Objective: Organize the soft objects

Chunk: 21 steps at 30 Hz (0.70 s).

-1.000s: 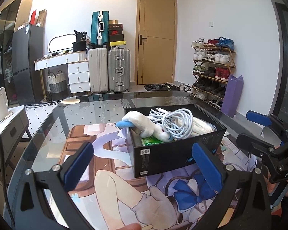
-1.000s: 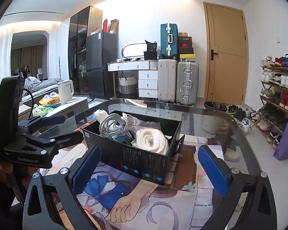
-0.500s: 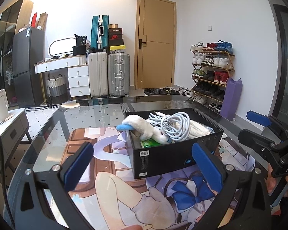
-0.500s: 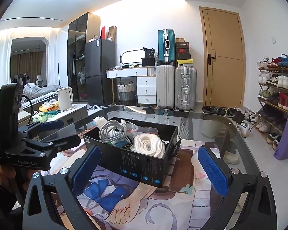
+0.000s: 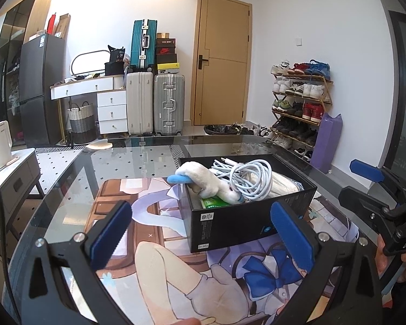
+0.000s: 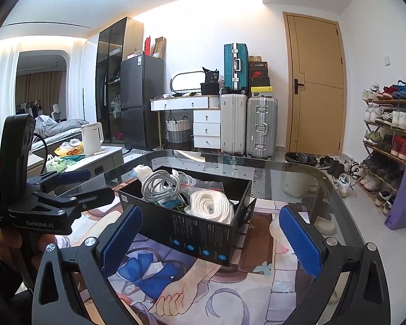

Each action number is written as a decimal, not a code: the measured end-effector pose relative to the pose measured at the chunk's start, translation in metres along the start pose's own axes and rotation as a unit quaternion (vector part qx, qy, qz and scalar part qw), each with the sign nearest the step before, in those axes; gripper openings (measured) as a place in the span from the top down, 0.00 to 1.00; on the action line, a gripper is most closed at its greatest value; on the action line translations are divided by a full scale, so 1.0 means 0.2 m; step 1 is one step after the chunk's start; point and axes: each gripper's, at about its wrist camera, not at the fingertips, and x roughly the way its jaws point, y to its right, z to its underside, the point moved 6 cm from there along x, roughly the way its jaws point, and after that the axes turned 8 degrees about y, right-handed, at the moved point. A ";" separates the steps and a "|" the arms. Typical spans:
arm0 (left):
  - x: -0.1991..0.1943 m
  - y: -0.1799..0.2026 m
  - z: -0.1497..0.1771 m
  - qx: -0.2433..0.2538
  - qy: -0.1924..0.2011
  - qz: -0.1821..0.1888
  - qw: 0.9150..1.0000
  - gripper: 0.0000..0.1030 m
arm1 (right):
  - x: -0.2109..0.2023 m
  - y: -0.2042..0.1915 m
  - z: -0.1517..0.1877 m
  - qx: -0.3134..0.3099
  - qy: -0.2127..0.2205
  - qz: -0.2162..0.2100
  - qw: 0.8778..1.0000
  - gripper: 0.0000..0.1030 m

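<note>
A black box [image 5: 230, 227] [image 6: 197, 241] stands on the glass table over a printed mat. It holds a white plush toy with a blue end [image 5: 205, 180] that hangs over the left rim, a coiled white cable [image 5: 253, 178] [image 6: 159, 185], a coil of white rope [image 6: 212, 207] and a green packet [image 5: 212, 203]. My left gripper [image 5: 203, 233] is open, back from the box's near wall, with nothing between its blue pads. My right gripper [image 6: 211, 241] is open too, in front of the box's long side. Each gripper shows in the other's view at the edge.
The glass table [image 5: 138, 159] ends close behind the box. Beyond it stand suitcases [image 5: 154, 103], a white drawer unit [image 5: 112, 111], a door [image 5: 220, 62] and a shoe rack [image 5: 300, 103]. A low cabinet with a white kettle [image 6: 92, 138] is on the left.
Both grippers have risen and pulled back a little from the box, so it sits lower and smaller in both views. The box and its contents have not moved.
</note>
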 end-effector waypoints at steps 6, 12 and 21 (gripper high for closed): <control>0.00 -0.01 0.00 -0.001 -0.002 -0.001 1.000 0.00 | 0.00 -0.01 0.00 0.000 0.000 0.000 1.000 0.00; 0.00 -0.01 0.00 -0.001 -0.002 0.000 1.000 0.00 | 0.00 0.00 0.00 0.000 0.001 0.000 1.000 0.00; 0.00 -0.01 0.00 -0.001 -0.002 -0.001 1.000 0.00 | -0.01 0.00 0.00 -0.001 0.001 0.000 1.000 0.00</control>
